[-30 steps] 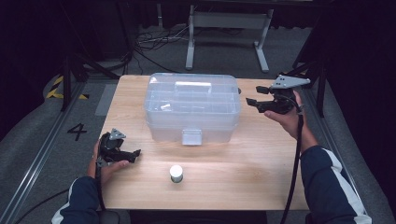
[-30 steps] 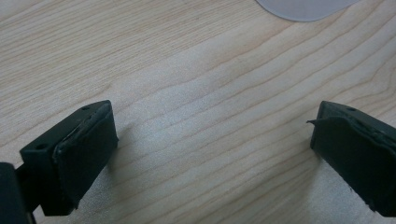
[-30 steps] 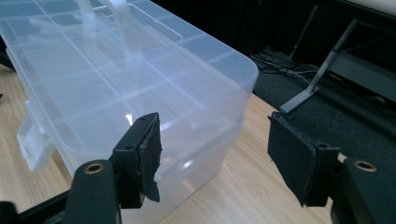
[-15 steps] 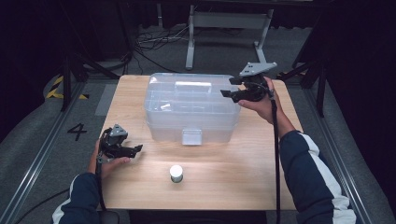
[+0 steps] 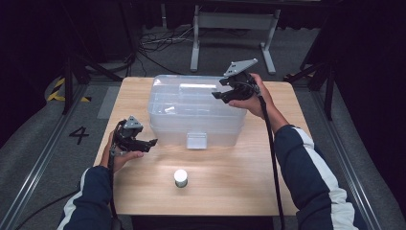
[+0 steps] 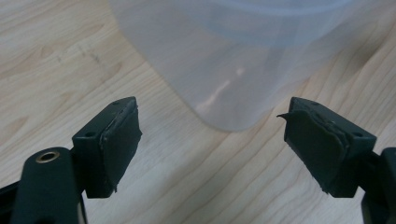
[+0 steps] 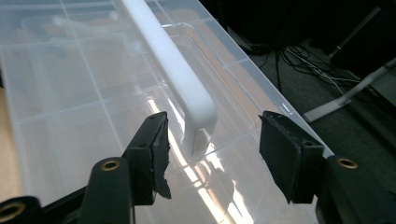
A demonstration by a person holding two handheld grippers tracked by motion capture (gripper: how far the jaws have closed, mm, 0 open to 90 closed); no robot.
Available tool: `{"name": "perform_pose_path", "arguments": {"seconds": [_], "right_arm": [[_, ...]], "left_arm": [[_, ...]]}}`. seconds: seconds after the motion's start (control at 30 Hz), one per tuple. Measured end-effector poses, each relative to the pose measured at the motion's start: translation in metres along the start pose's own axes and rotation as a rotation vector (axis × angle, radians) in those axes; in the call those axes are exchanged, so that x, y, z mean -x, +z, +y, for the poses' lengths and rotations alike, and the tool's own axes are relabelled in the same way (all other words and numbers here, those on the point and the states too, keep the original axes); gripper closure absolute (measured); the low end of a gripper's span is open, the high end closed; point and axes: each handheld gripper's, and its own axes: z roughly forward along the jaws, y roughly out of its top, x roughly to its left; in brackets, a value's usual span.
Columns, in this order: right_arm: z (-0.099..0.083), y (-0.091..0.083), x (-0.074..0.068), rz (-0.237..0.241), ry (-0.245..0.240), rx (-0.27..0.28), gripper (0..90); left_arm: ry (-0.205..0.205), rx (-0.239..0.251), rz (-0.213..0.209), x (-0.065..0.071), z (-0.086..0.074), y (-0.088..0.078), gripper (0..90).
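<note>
Two tools over the table (image 5: pixel 268 182). Clear plastic box (image 5: pixel 191 112) sat mid-table, lid on, white handle (image 7: pixel 175 70) running along the top. Right tool (image 5: pixel 229 89) hovered above the box's right end, jaws apart and just been closing, handle end between them but untouched by the pads. Left tool (image 5: pixel 142 142) held low, just beside the box's left front corner, jaws apart with nothing between, having narrowed a moment earlier, bare wood and the box corner ahead. Small white cylinder (image 5: pixel 180 178) stood upright near the front edge, well apart from both tools.
</note>
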Motion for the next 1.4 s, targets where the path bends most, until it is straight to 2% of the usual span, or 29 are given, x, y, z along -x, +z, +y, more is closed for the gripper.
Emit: {"name": "perform_pose_path", "arguments": {"seconds": [0.1, 0.17, 0.23, 0.3, 0.37, 0.4, 0.43, 0.57, 0.6, 0.63, 0.7, 0.77, 0.83, 1.13, 1.4], "right_arm": [[0.003, 0.005, 0.001, 0.021, 0.012, 0.007, 46.9], [0.004, 0.009, 0.001, 0.027, 0.009, -0.008, 49.9], [0.005, 0.014, 0.002, 0.011, 0.010, -0.039, 52.6], [0.005, 0.017, 0.002, 0.010, 0.007, -0.044, 54.9], [0.006, 0.020, 0.001, 0.017, -0.008, -0.055, 57.4], [0.007, 0.021, -0.001, 0.002, -0.021, -0.067, 57.3], [0.008, 0.021, -0.002, -0.009, -0.023, -0.069, 58.2], [0.011, 0.022, -0.005, 0.006, -0.025, -0.052, 66.2], [0.012, 0.022, -0.007, 0.006, -0.024, -0.051, 70.5], [0.012, 0.023, -0.010, 0.018, -0.033, -0.050, 69.7], [0.013, 0.023, -0.013, -0.020, -0.052, -0.063, 72.6], [0.013, 0.022, -0.013, -0.029, -0.061, -0.064, 73.1], [0.012, 0.021, -0.014, -0.028, -0.062, -0.063, 73.2], [0.005, 0.012, -0.019, -0.012, -0.059, -0.049, 73.5], [0.000, 0.004, -0.026, 0.000, -0.058, -0.035, 73.7]], "left_arm": [[0.019, 0.001, -0.008, 0.002, 0.007, 0.005, 19.8], [0.029, 0.005, -0.009, 0.004, 0.011, 0.009, 20.3], [0.036, 0.008, -0.027, 0.005, 0.013, 0.011, 20.0], [0.051, 0.019, -0.040, 0.005, 0.015, 0.011, 21.1], [0.052, 0.023, -0.043, 0.007, 0.018, 0.012, 20.0], [0.046, 0.024, -0.047, 0.007, 0.019, 0.012, 18.2], [0.057, 0.029, -0.046, 0.006, 0.020, 0.013, 17.1], [0.047, 0.033, -0.053, 0.006, 0.020, 0.013, 15.4], [0.044, 0.032, -0.055, 0.006, 0.020, 0.013, 15.4], [0.053, 0.029, -0.051, 0.006, 0.021, 0.012, 15.6], [0.057, 0.031, -0.048, 0.006, 0.021, 0.011, 16.4], [0.051, 0.037, -0.059, 0.006, 0.020, 0.010, 17.8], [0.043, 0.037, -0.062, 0.007, 0.020, 0.008, 18.1], [0.082, 0.033, -0.066, 0.019, 0.019, 0.000, 19.5], [0.096, 0.026, -0.058, 0.028, 0.016, -0.004, 20.0]]}}
